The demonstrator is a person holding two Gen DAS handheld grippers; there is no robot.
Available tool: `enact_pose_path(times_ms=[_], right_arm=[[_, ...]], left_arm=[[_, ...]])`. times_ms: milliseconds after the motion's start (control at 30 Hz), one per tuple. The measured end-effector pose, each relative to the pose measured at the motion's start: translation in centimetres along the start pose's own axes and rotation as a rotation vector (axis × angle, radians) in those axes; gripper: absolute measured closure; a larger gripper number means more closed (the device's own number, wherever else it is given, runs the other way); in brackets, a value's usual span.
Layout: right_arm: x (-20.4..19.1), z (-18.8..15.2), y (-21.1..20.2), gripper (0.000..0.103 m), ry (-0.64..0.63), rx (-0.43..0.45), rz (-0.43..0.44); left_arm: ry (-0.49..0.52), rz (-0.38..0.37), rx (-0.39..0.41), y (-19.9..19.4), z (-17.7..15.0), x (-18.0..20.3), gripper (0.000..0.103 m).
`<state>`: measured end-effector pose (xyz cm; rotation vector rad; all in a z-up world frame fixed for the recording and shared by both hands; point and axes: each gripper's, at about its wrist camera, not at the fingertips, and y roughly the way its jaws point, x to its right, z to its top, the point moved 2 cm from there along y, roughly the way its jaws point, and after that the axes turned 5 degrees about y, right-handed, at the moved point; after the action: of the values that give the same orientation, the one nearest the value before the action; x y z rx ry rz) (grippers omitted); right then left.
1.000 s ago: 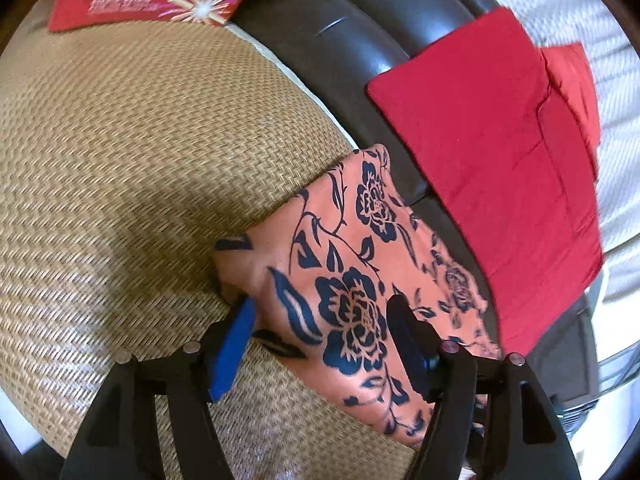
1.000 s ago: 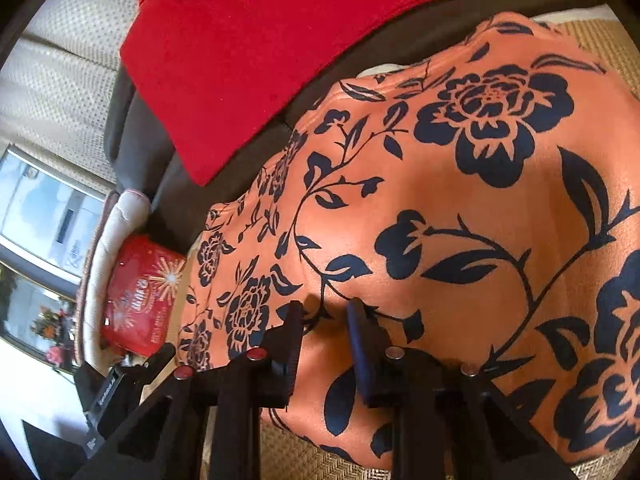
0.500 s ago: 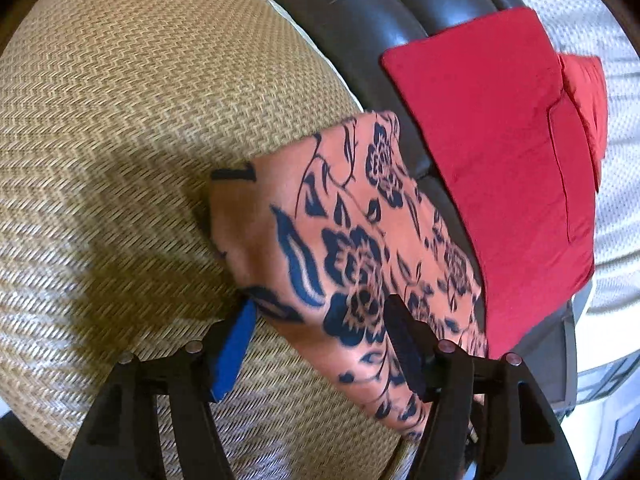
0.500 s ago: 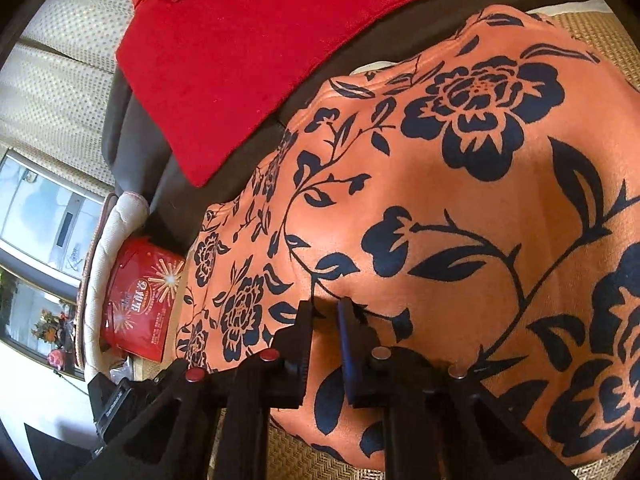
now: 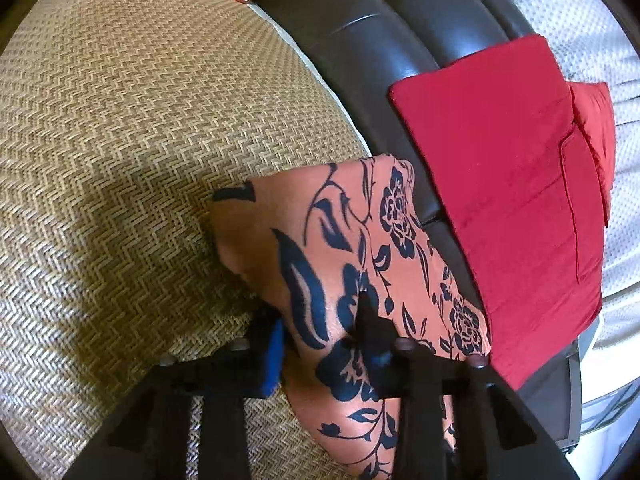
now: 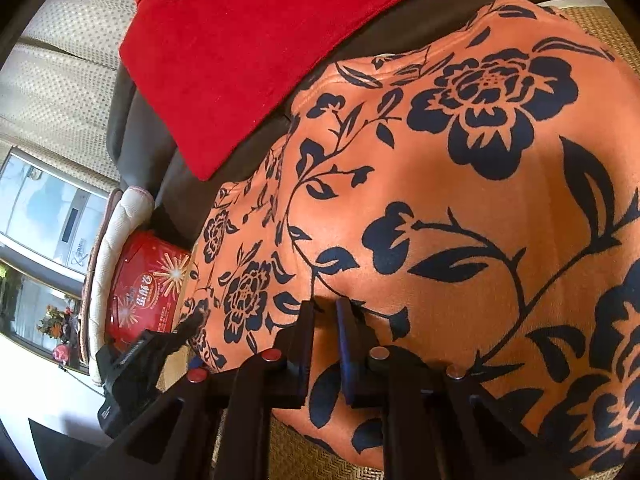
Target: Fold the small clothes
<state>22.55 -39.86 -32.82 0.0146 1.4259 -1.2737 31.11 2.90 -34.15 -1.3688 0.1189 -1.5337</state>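
An orange garment with dark blue flowers (image 5: pixel 344 248) lies on a woven straw mat (image 5: pixel 120 160), one end draped toward the dark sofa back. My left gripper (image 5: pixel 320 324) has closed on a fold of its near edge, the cloth bunched between the fingers. In the right wrist view the same garment (image 6: pixel 460 220) fills the frame. My right gripper (image 6: pixel 326 308) is shut on a pinch of the cloth at its near edge. The left gripper shows there at lower left (image 6: pixel 188 328), on the garment's far corner.
A folded red garment (image 5: pixel 516 208) lies over the dark leather sofa back (image 5: pixel 392 28), also in the right wrist view (image 6: pixel 256 40). A red printed box (image 6: pixel 148 284) sits on the mat's far end. A pale dotted cushion (image 5: pixel 580 20) lies behind.
My left gripper has closed from open onto the garment's edge and lifted the corner. My right gripper narrowed its gap fully onto the cloth.
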Motion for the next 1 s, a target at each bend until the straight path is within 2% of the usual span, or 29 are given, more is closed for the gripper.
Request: enact_pose_path(times_ms=[67, 267, 500, 567, 667, 767, 867, 1000], right_arm=[[0.3, 0.0, 0.2, 0.101, -0.003, -0.022, -0.014], [0.9, -0.7, 0.5, 0.101, -0.022, -0.114, 0.010], [1.4, -2.5, 0.0, 0.102, -0.051, -0.173, 0.019], [1.5, -2.7, -0.2, 0.102, -0.058, -0.178, 0.024], [1.5, -2.7, -0.4, 0.102, -0.048, -0.179, 0.021], [1.1, -2.8, -0.4, 0.102, -0.059, -0.188, 0.000], [1.2, -3.1, -0.3, 0.102, -0.060, -0.198, 0.002], [1.2, -3.2, -0.1, 0.102, -0.062, -0.212, 0.016]], left_arm=[[0.020, 0.006, 0.008, 0.5, -0.2, 0.8, 0.078], [0.184, 0.047, 0.044, -1.2, -1.2, 3.4, 0.081], [0.305, 0.042, 0.038, -4.0, -2.4, 2.4, 0.080], [0.296, 0.039, 0.021, -3.8, -2.4, 1.5, 0.077], [0.212, -0.001, -0.004, -2.9, -1.5, 0.3, 0.072], [0.196, -0.032, 0.029, -2.5, -0.9, 0.6, 0.065], [0.236, -0.015, 0.060, -2.0, -0.7, 1.2, 0.065], [0.308, 0.015, 0.101, -1.2, -0.6, 2.5, 0.076]])
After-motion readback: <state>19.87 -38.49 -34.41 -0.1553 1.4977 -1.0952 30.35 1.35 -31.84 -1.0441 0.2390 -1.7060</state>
